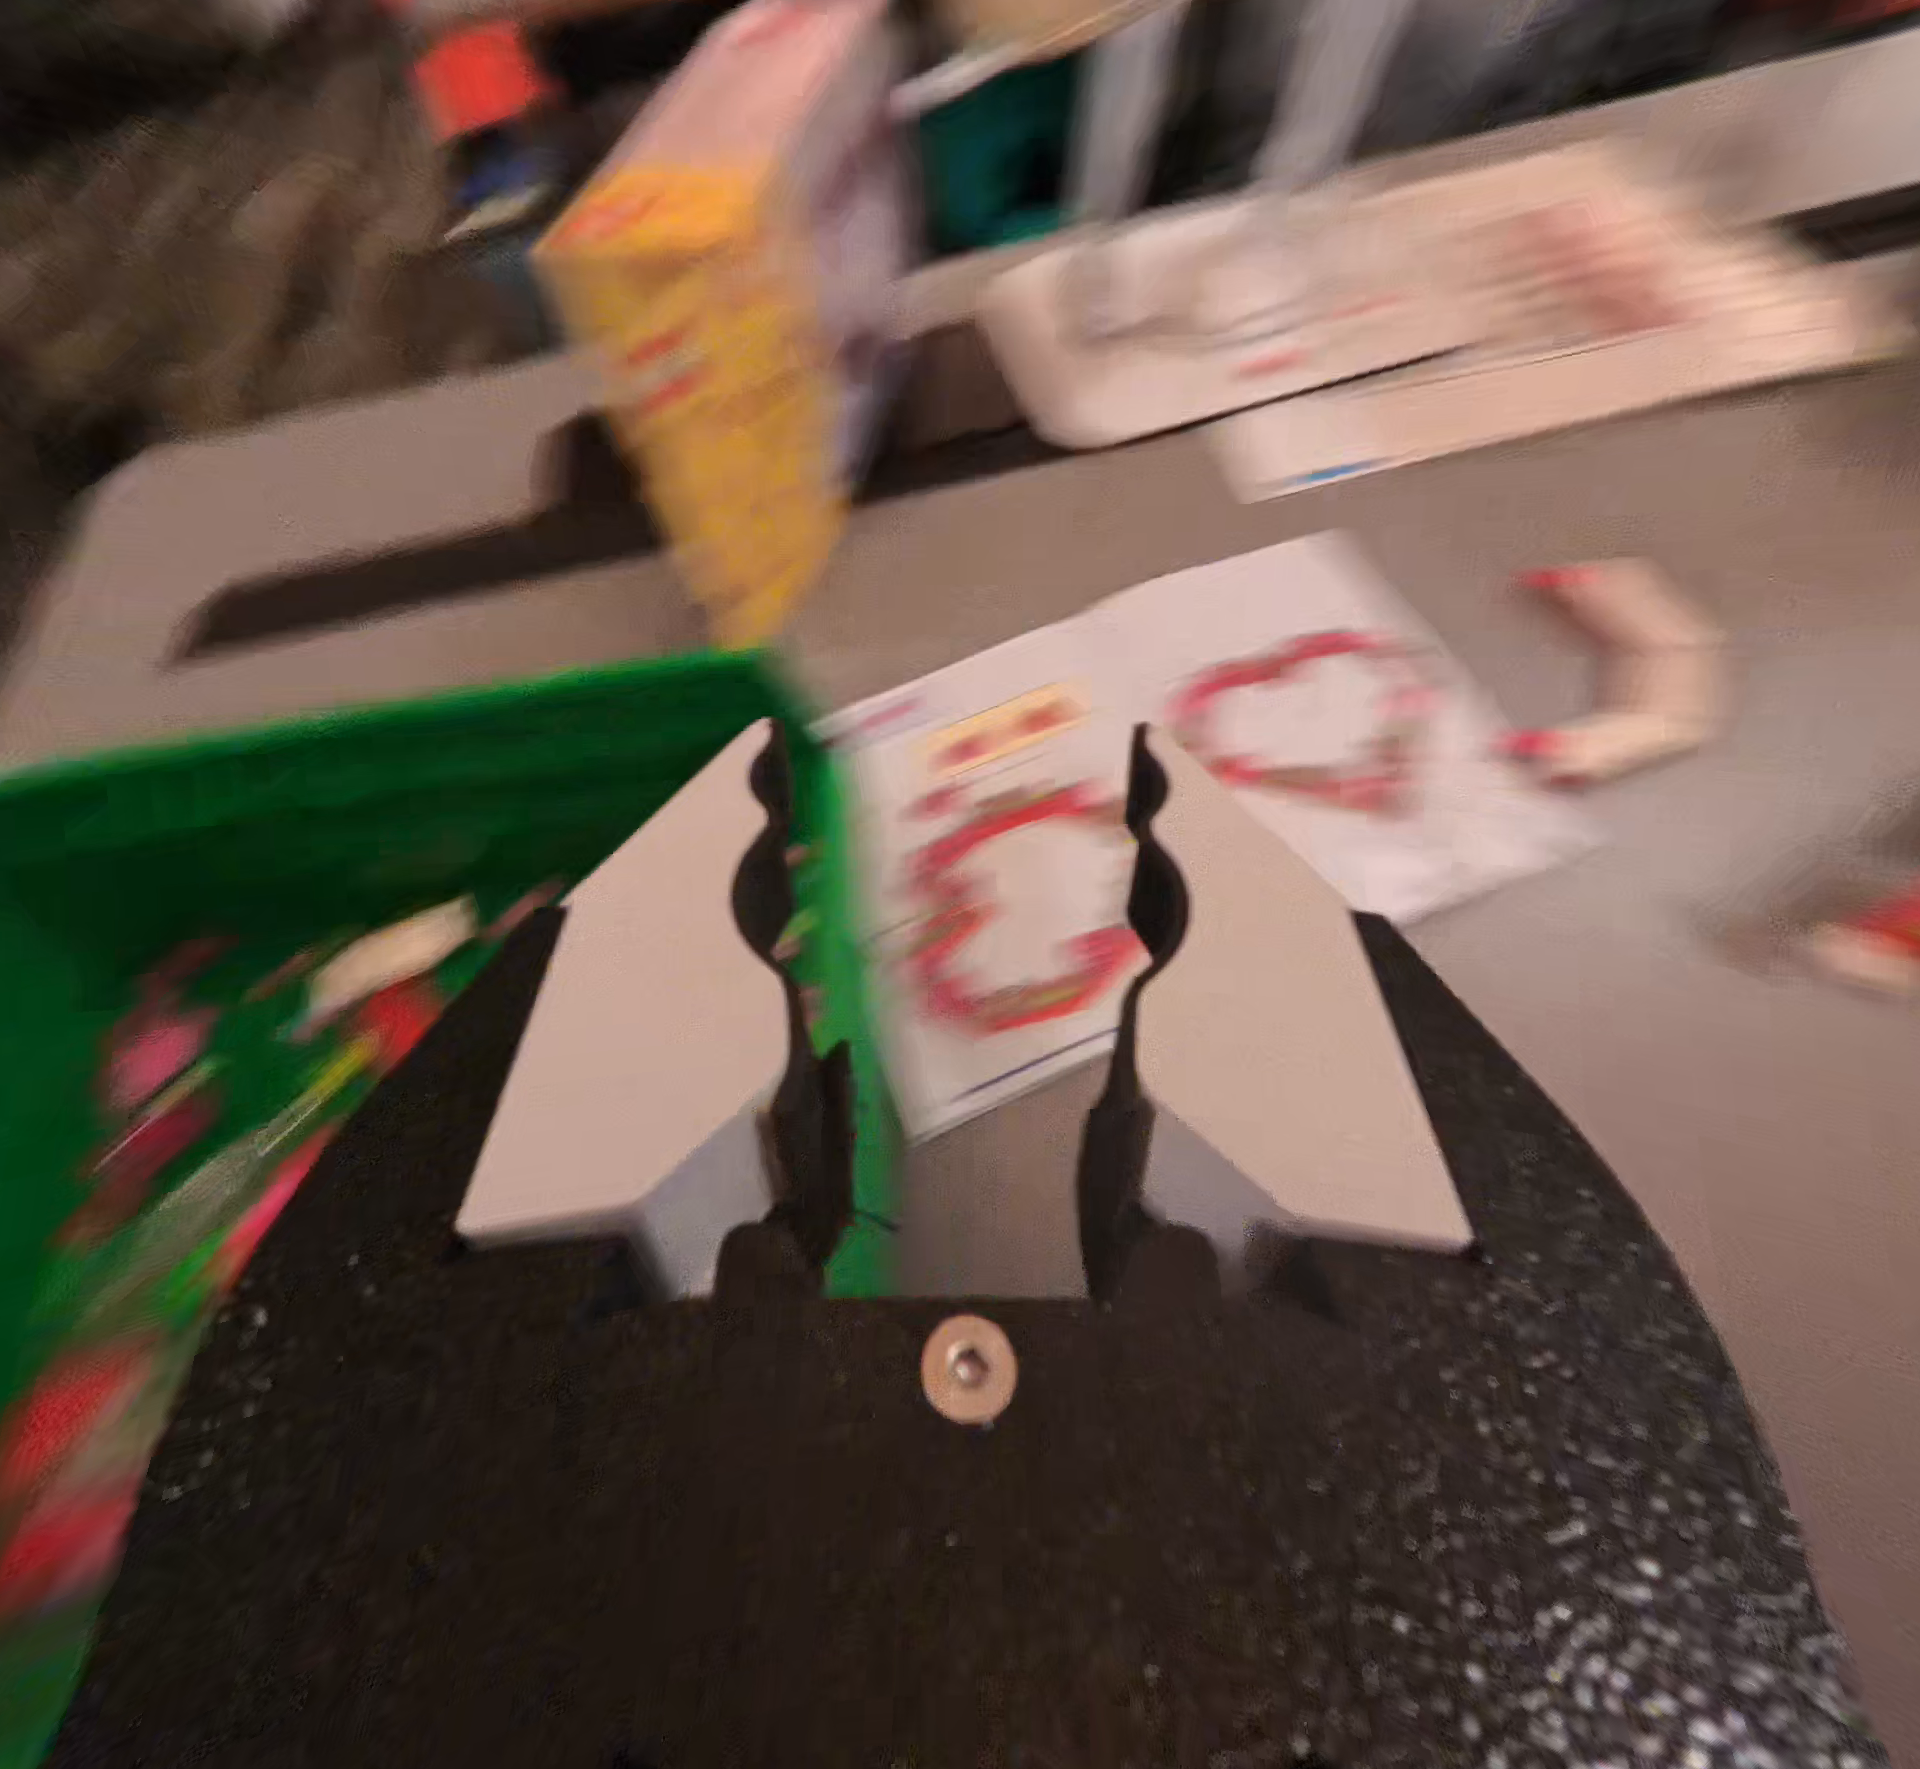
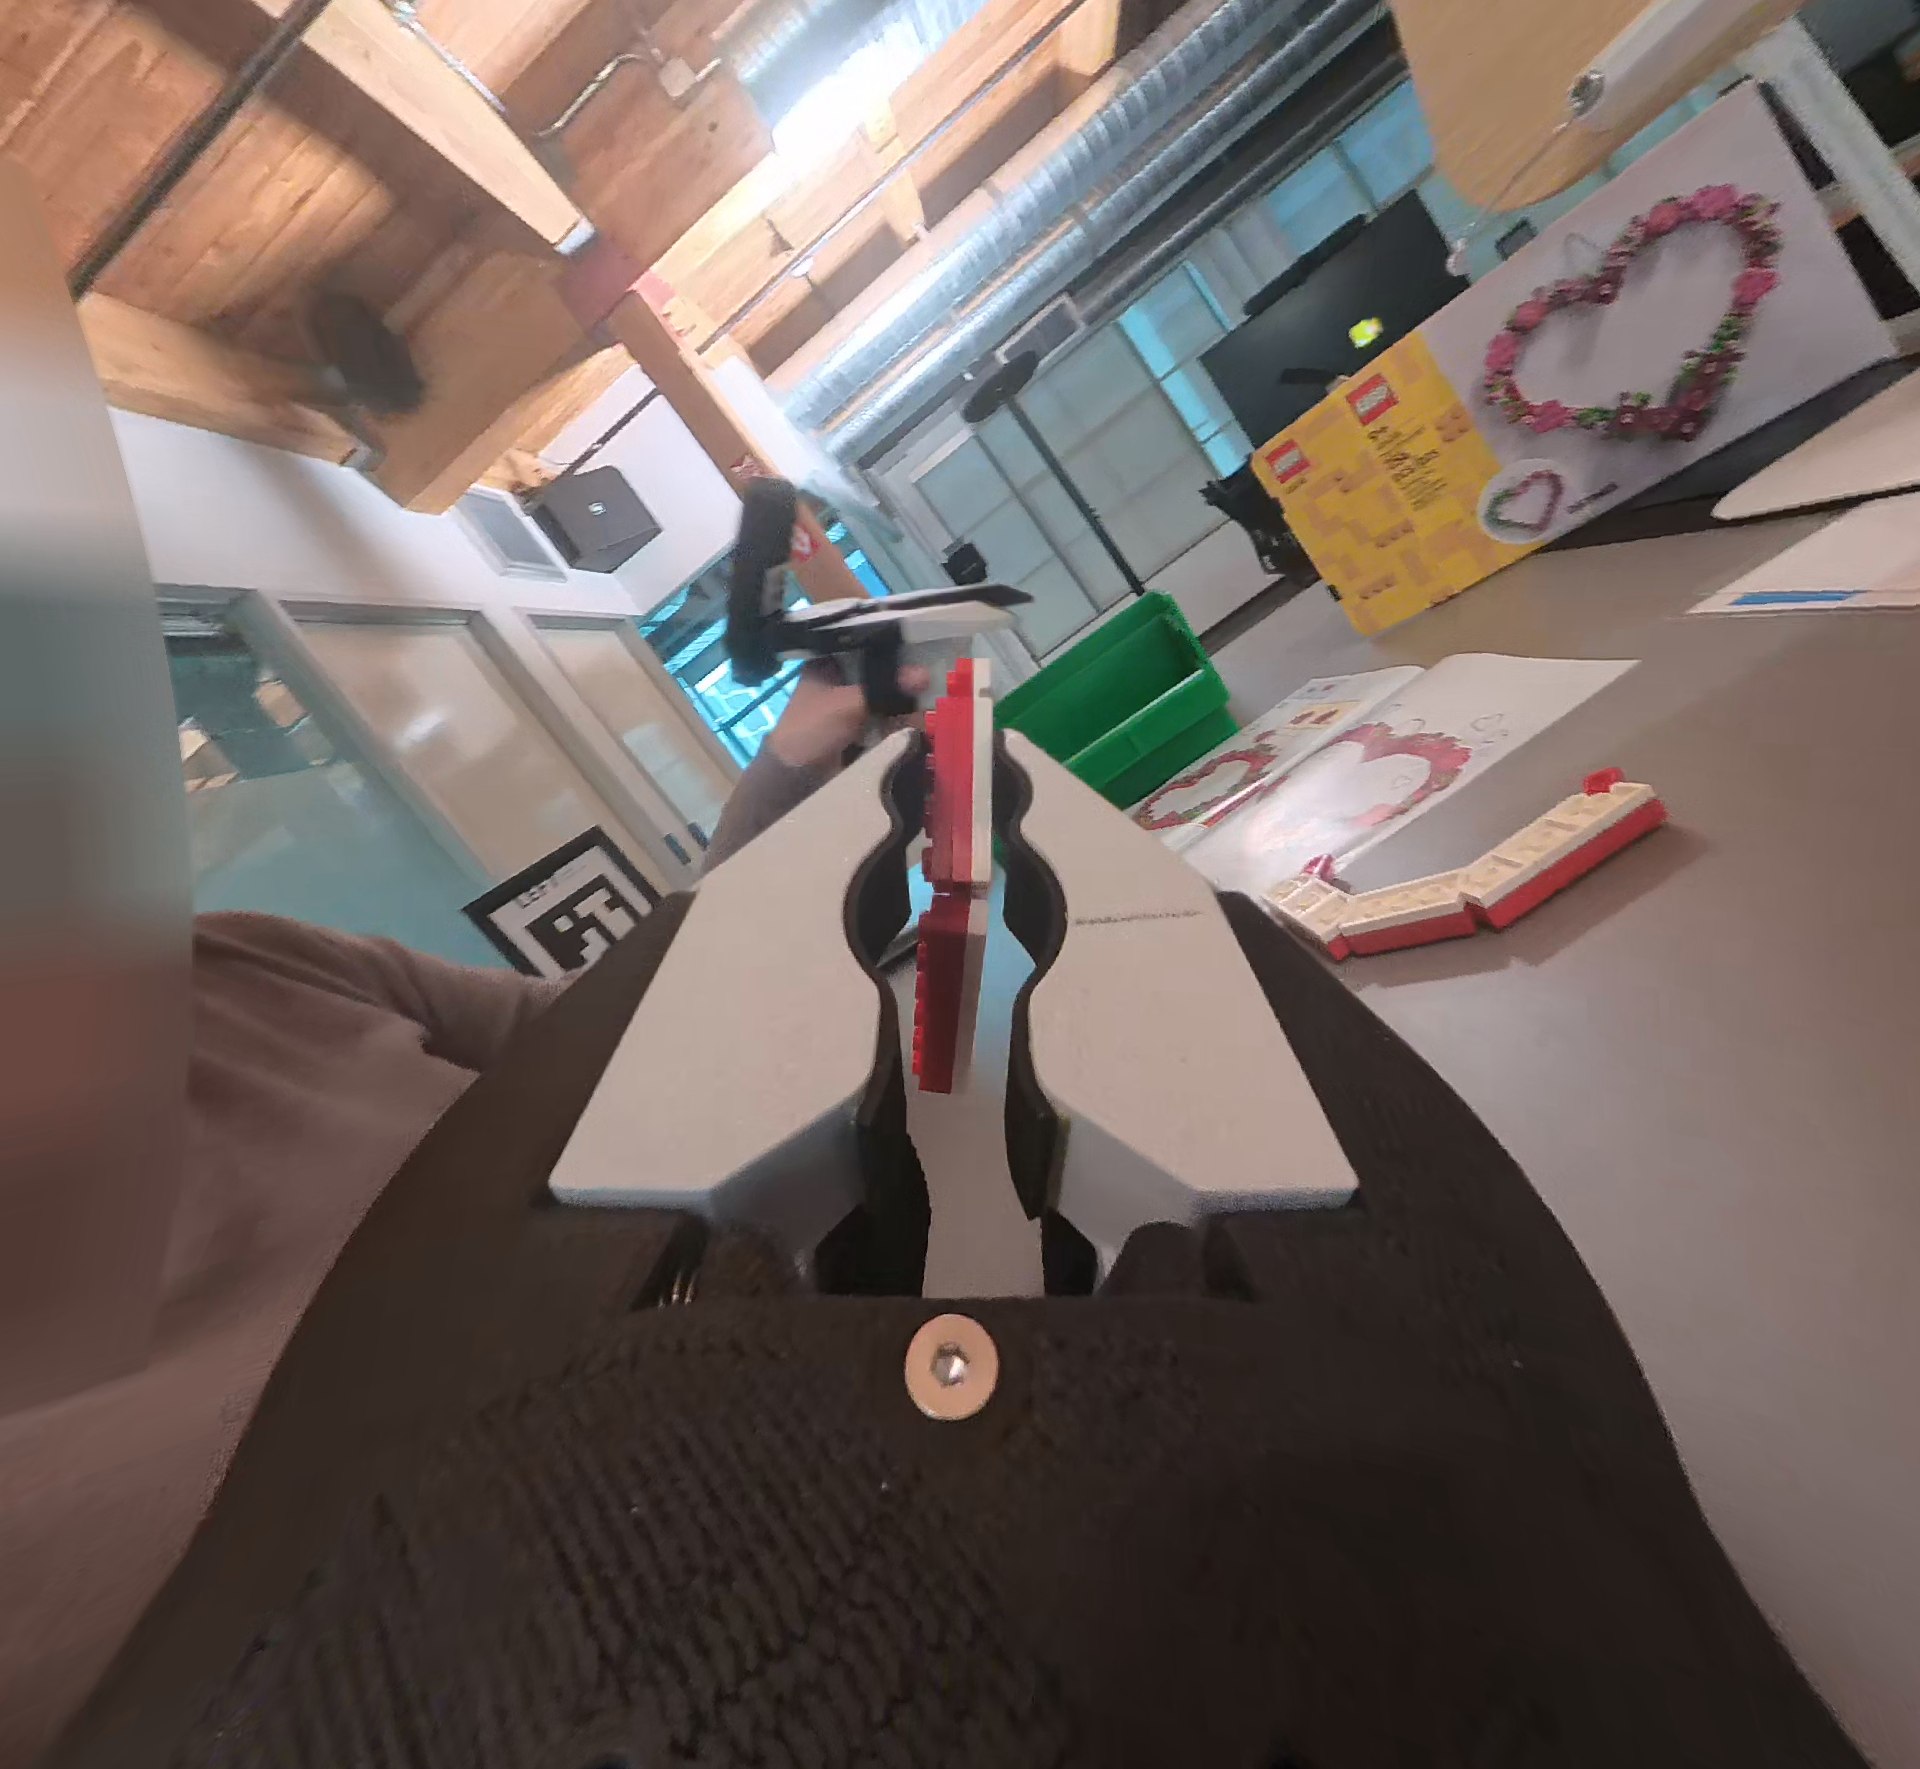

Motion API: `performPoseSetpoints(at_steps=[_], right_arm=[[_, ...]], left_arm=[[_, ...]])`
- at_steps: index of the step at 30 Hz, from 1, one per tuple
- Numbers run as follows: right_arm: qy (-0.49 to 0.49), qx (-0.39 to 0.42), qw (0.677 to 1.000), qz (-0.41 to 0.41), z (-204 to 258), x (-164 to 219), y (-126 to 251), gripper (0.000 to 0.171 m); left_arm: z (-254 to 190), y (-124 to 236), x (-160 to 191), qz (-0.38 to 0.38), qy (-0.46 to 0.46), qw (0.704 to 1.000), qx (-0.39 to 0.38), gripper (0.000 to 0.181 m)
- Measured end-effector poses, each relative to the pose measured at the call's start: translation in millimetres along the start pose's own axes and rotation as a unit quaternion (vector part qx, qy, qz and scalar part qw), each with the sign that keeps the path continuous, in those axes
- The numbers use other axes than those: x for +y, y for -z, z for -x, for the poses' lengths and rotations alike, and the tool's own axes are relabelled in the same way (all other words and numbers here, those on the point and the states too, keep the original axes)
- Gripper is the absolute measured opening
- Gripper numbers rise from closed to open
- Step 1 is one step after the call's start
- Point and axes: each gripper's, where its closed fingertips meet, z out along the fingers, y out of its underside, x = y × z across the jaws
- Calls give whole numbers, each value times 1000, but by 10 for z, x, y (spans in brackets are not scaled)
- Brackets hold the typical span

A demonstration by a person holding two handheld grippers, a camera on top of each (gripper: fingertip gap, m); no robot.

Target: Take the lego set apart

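Red-white lego piece (image 2: 951, 888) — between right fingers (image 2: 1101, 909)

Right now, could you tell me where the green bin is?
The green bin sits on the table's far side in the right wrist view, left of the booklet and before the box.

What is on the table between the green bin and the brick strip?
The open instruction booklet lies between the green bin and the brick strip, clearest in the right wrist view.

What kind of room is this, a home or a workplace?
Most likely a workplace, perhaps an office or lab in a converted industrial building: exposed wooden ceiling beams, bare metal ducting, and glass-walled rooms beside the grey worktable.
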Motion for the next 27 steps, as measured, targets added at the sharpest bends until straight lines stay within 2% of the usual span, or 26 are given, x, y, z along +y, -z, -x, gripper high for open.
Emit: performPoseSetpoints(at_steps=[2, 4, 6, 8, 11, 13, 15, 18, 19, 21, 23, 27], right_arm=[[1, 0, 1000, -3, 41, 43, -43, 10], [6, -2, 1000, 0, 89, 102, -89, 10], [21, -7, 1000, 10, 144, 162, -126, 10], [47, -4, 999, 16, 186, 200, -148, 10], [76, -10, 997, 14, 276, 236, -166, 10], [87, -22, 996, 14, 346, 266, -176, 10], [76, -50, 996, 26, 425, 321, -193, 10], [26, -104, 994, 34, 534, 364, -209, 10], [20, -106, 994, 35, 534, 369, -216, 10], [25, -106, 993, 47, 541, 411, -235, 10], [35, -90, 994, 51, 514, 428, -250, 10], [54, -40, 997, 43, 398, 414, -267, 10]], left_arm=[[-979, -6, -173, -68, -30, 983, 166, 43], [-1832, 59, -163, -91, -38, 942, 320, 32], [-2346, 51, -110, -93, -29, 909, 406, 34], [-2653, 21, -91, -107, -20, 885, 453, 39], [-2886, -38, -50, -129, -26, 868, 480, 42], [-2994, 26, -39, -148, -25, 847, 510, 34], [-3090, 135, 9, -137, -5, 813, 566, 30], [-3130, 325, 22, -104, 75, 735, 666, 27], [-3109, 331, 13, -97, 104, 718, 681, 27], [-3080, 285, 44, -89, 137, 706, 689, 12], [-3059, 256, 69, -86, 155, 700, 692, 11], [-3040, 152, 92, -96, 143, 737, 653, 17]])
